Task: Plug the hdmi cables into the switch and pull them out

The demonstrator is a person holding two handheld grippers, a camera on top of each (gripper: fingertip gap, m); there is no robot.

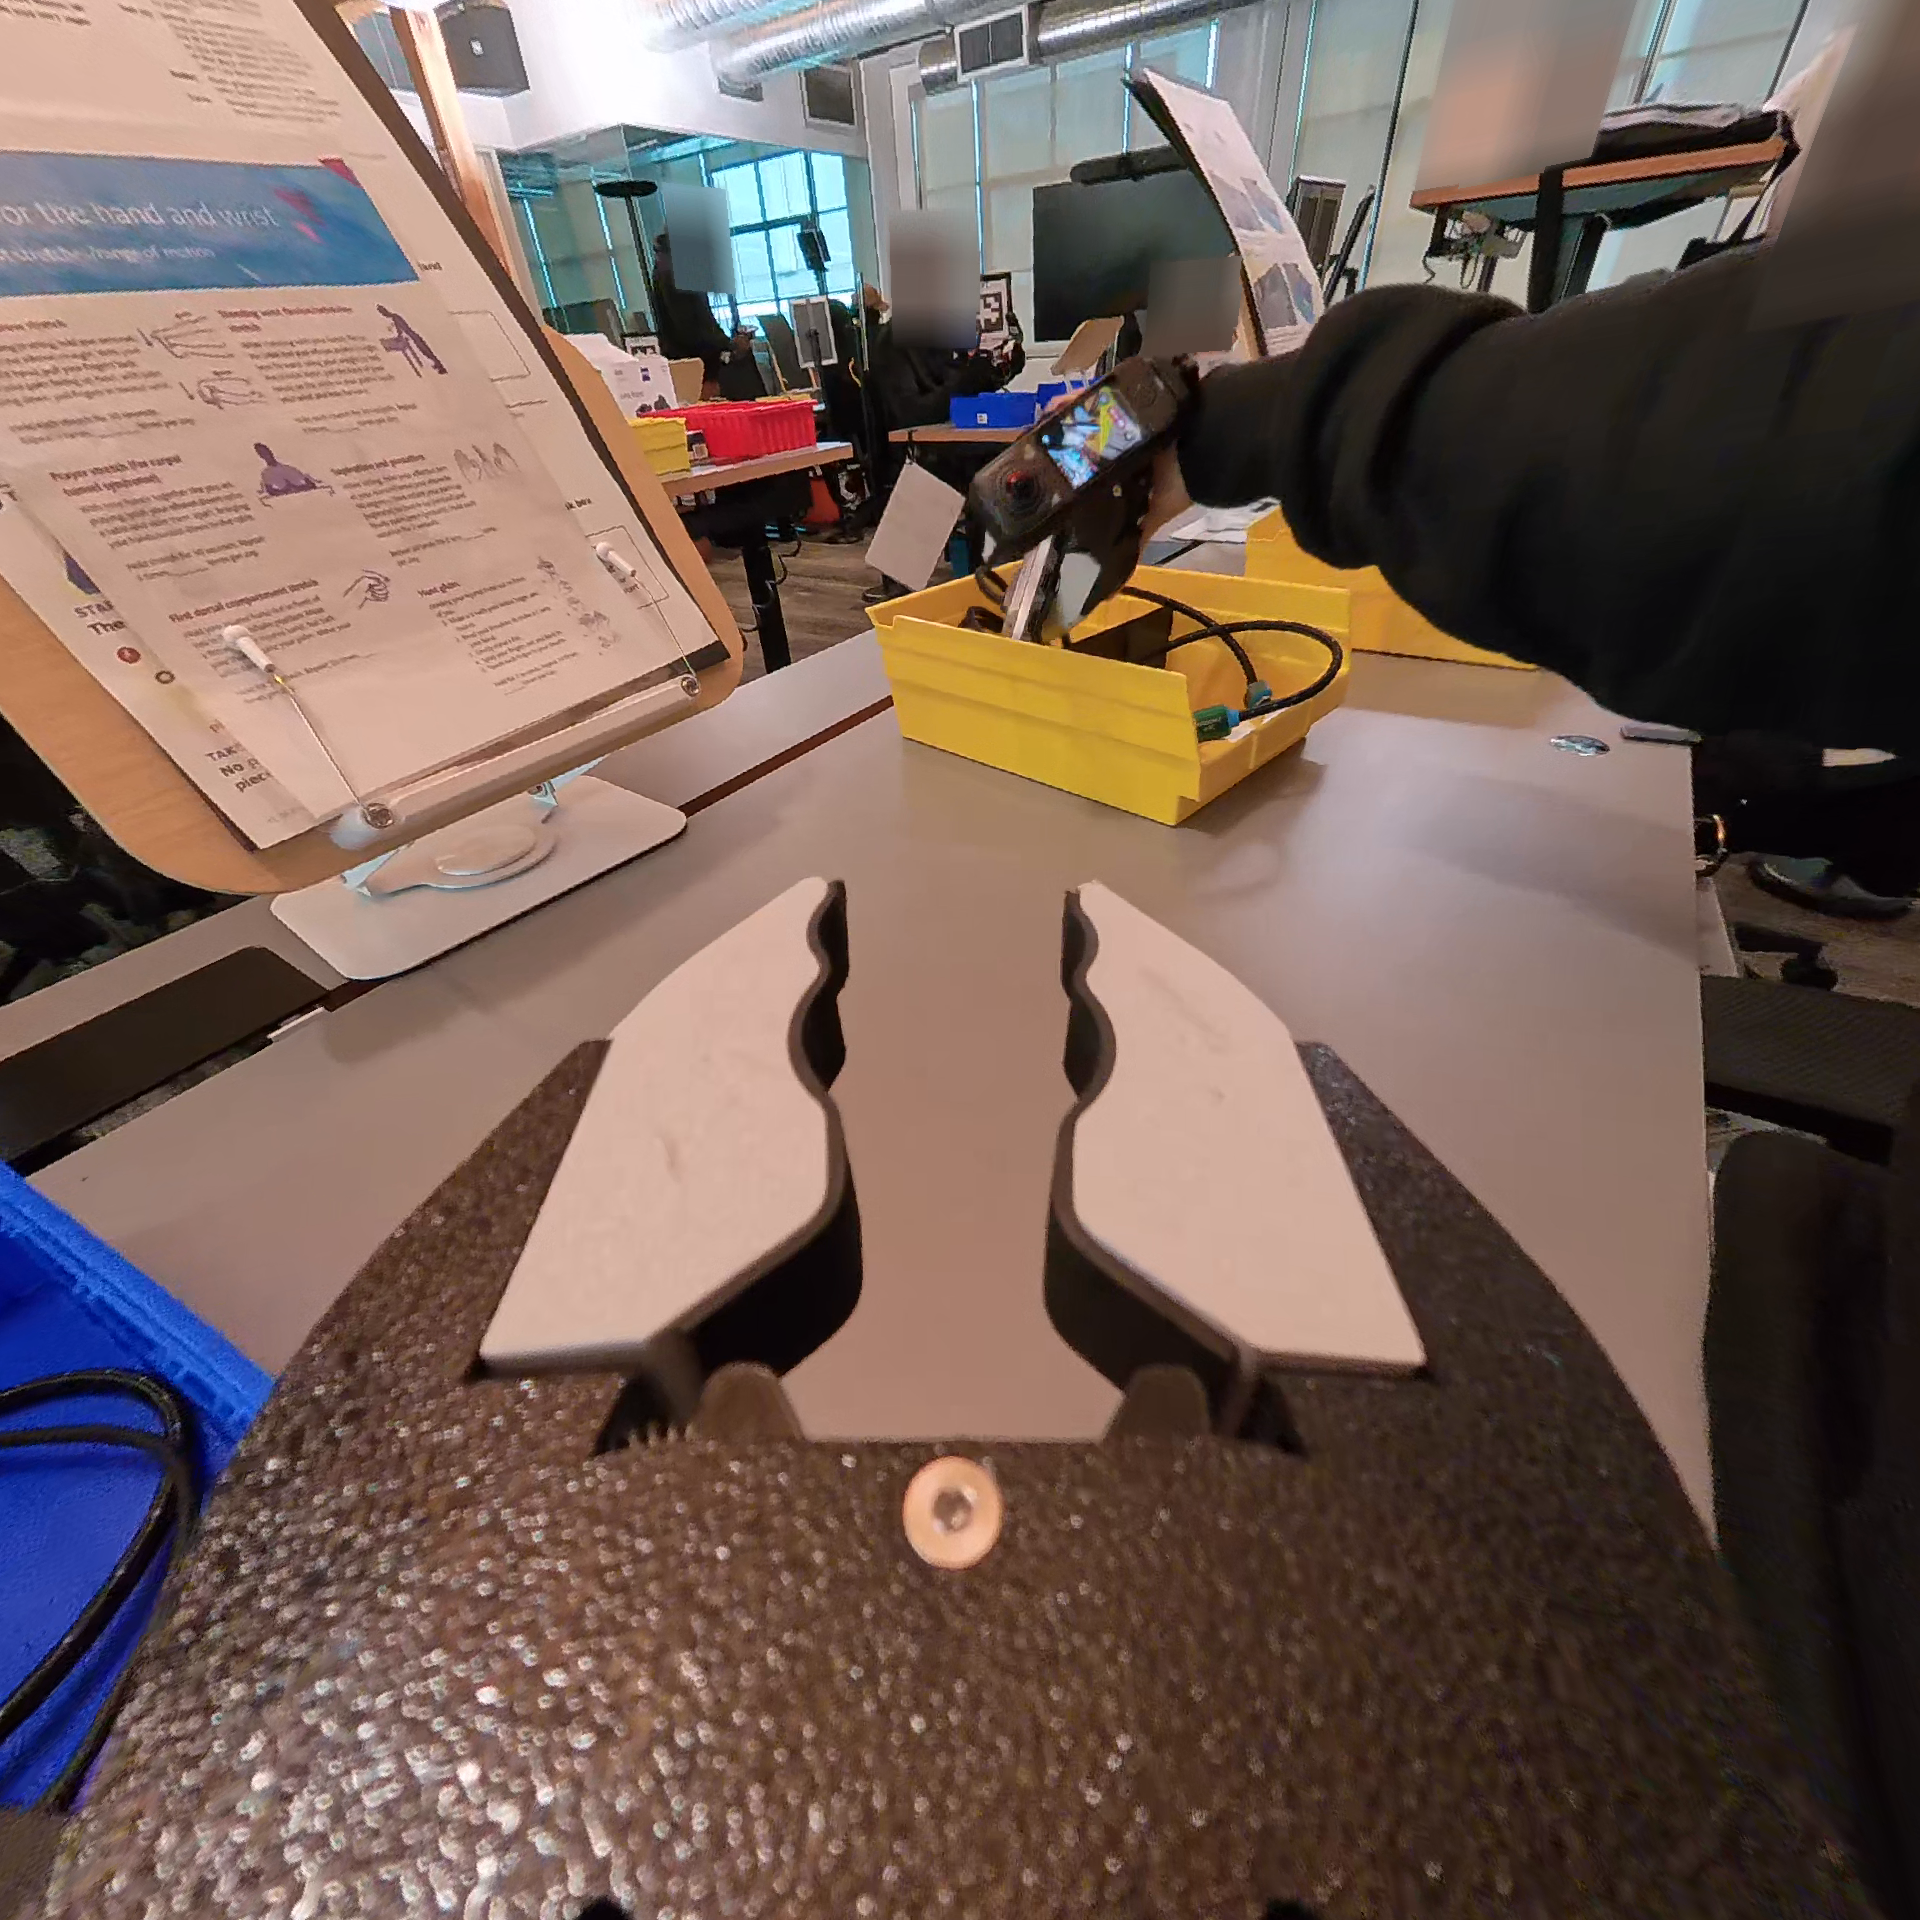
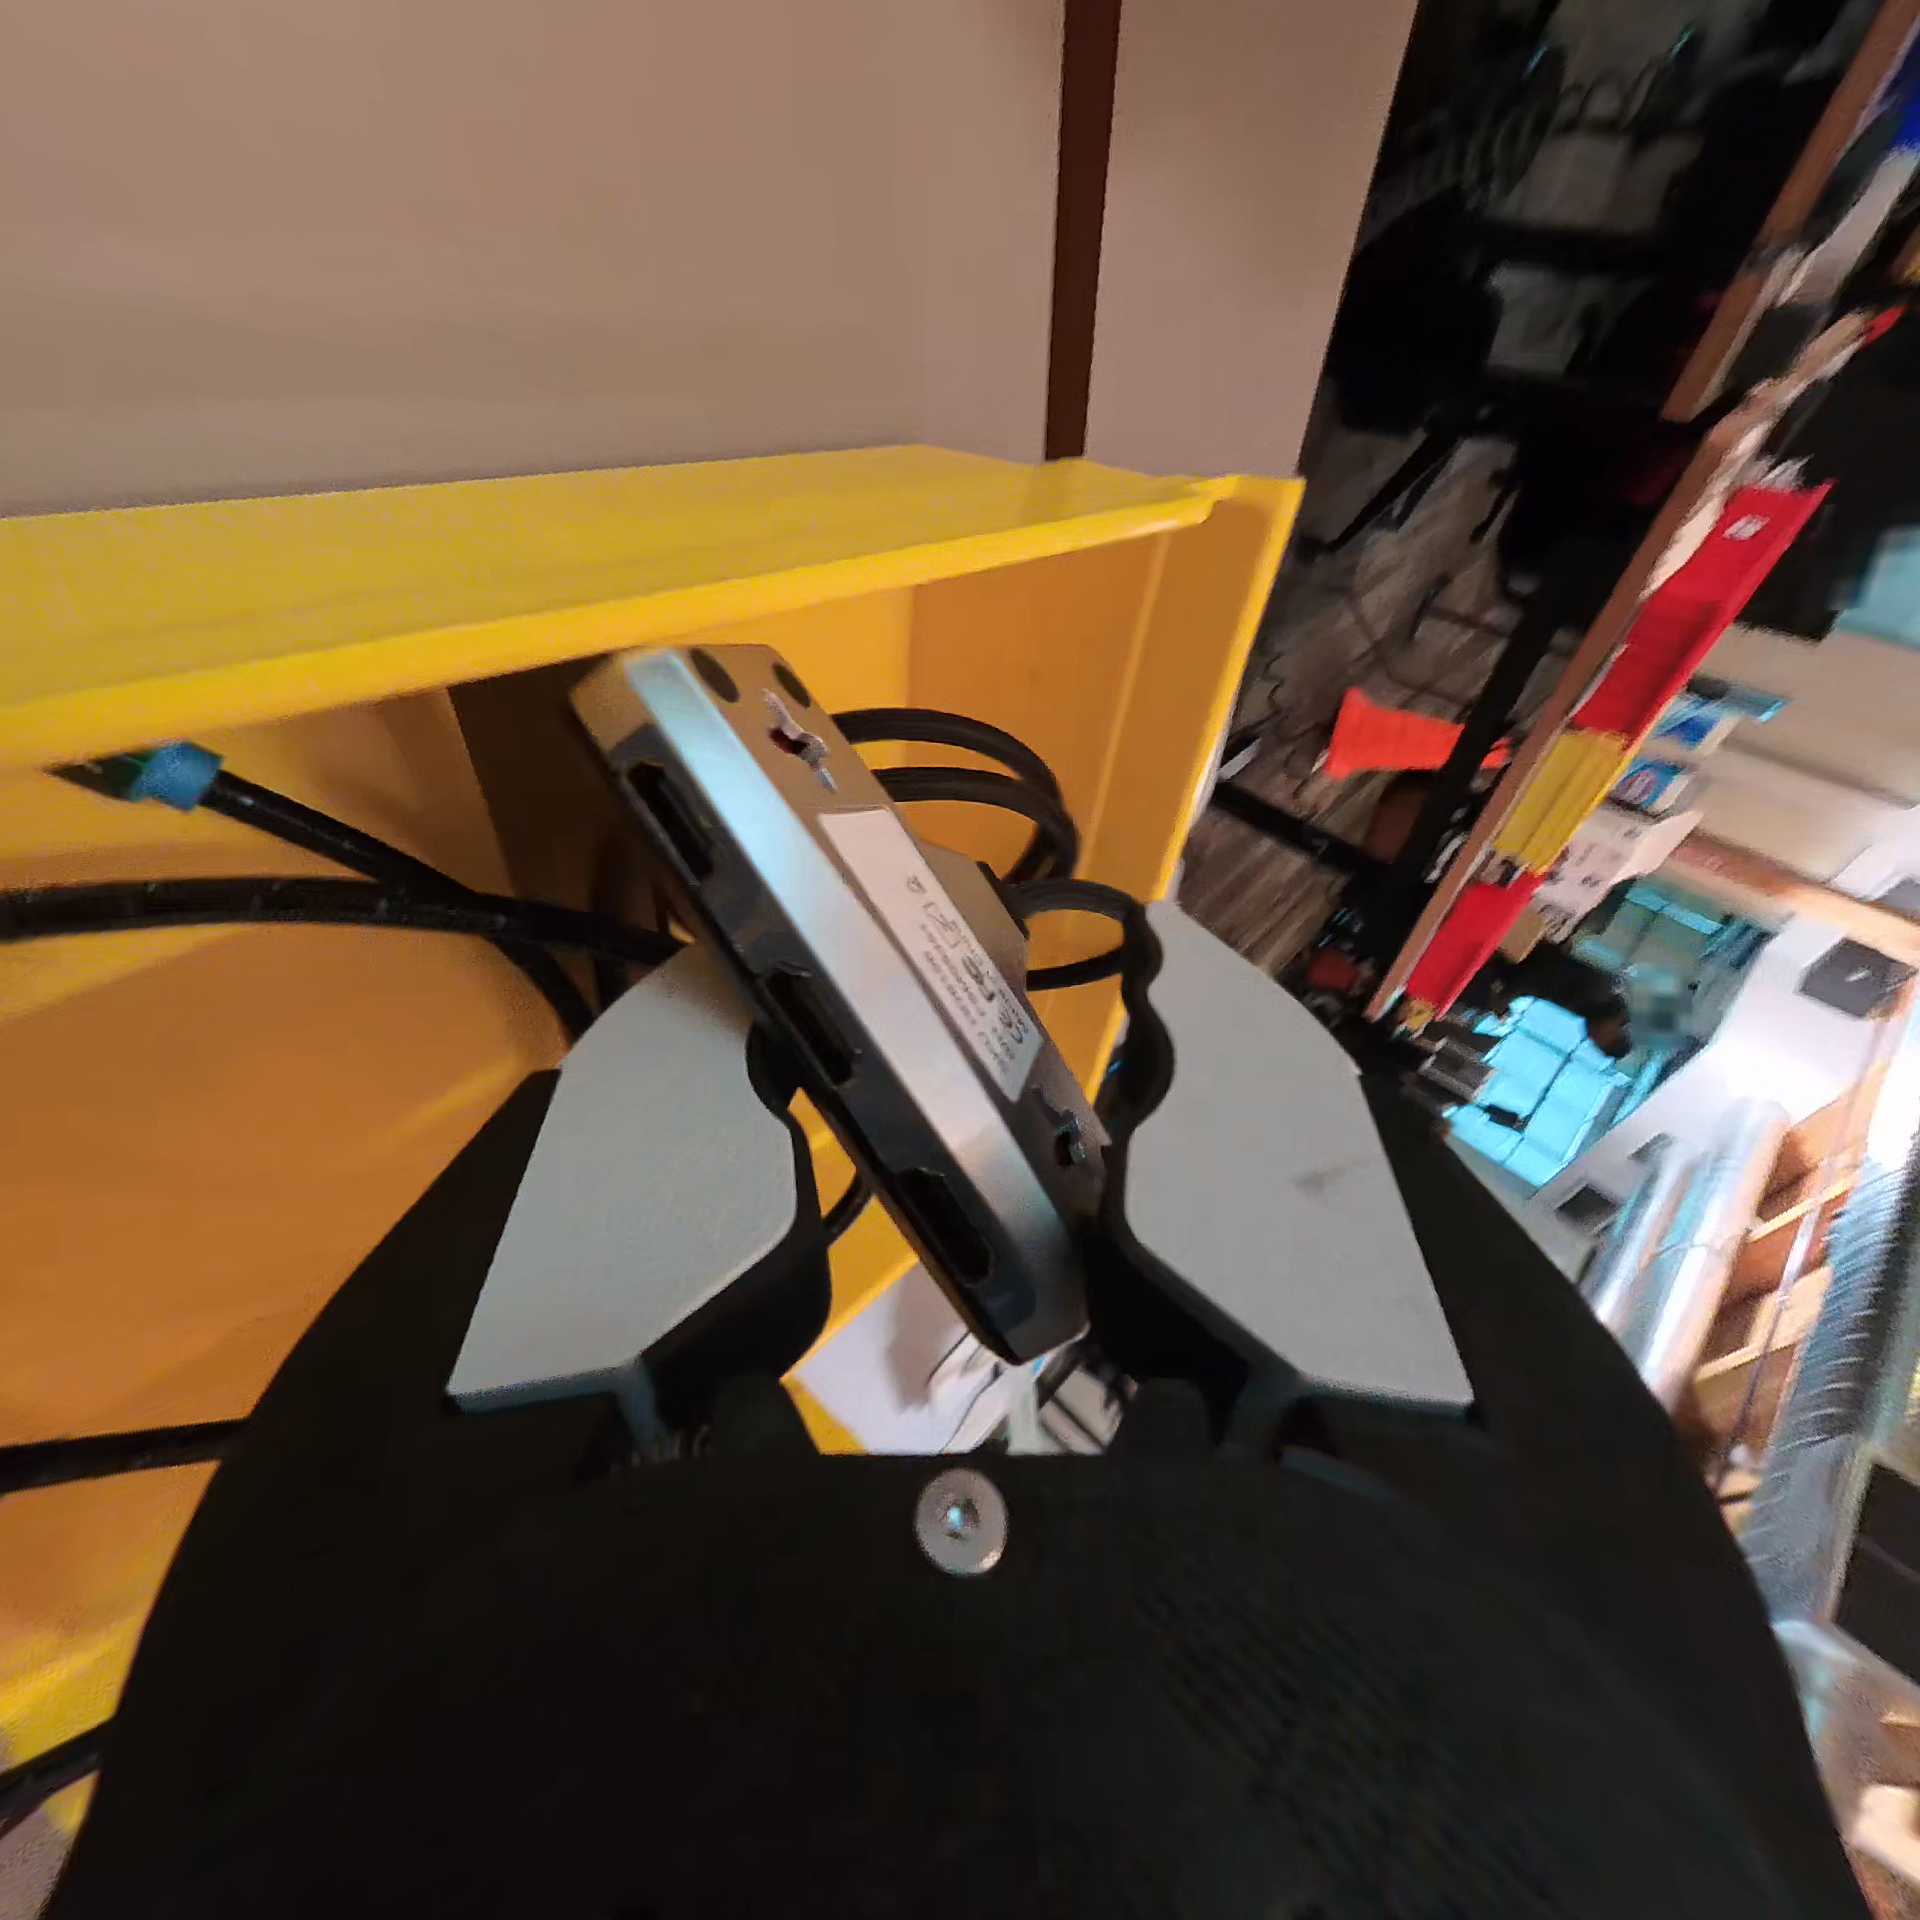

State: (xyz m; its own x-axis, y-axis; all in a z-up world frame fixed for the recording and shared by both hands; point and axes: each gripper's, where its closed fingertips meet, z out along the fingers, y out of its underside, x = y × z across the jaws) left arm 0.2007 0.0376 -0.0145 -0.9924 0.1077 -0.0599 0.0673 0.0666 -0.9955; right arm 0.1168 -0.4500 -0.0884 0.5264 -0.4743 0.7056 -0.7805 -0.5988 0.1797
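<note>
My right gripper point(image 2: 925, 966) is shut on a silver HDMI switch point(image 2: 831, 935) and holds it tilted inside the yellow bin point(image 2: 520, 582). Three empty ports show along the switch's dark edge. Black braided HDMI cables point(image 2: 312, 894) with a teal-collared plug point(image 2: 171, 777) lie in the bin. In the left wrist view the right gripper point(image 1: 1049, 592) reaches into the yellow bin point(image 1: 1039, 717), where cables point(image 1: 1299, 665) and green-teal plugs point(image 1: 1226, 717) lie. My left gripper point(image 1: 951, 935) is open and empty, over the grey table point(image 1: 1247, 935), well short of the bin.
A document stand with a printed sheet point(image 1: 312, 499) stands at the left of the table. A blue bin point(image 1: 94, 1455) with a black cable sits at the near left. A second yellow bin point(image 1: 1351, 603) sits behind the first. The table's right edge point(image 1: 1699, 935) is near.
</note>
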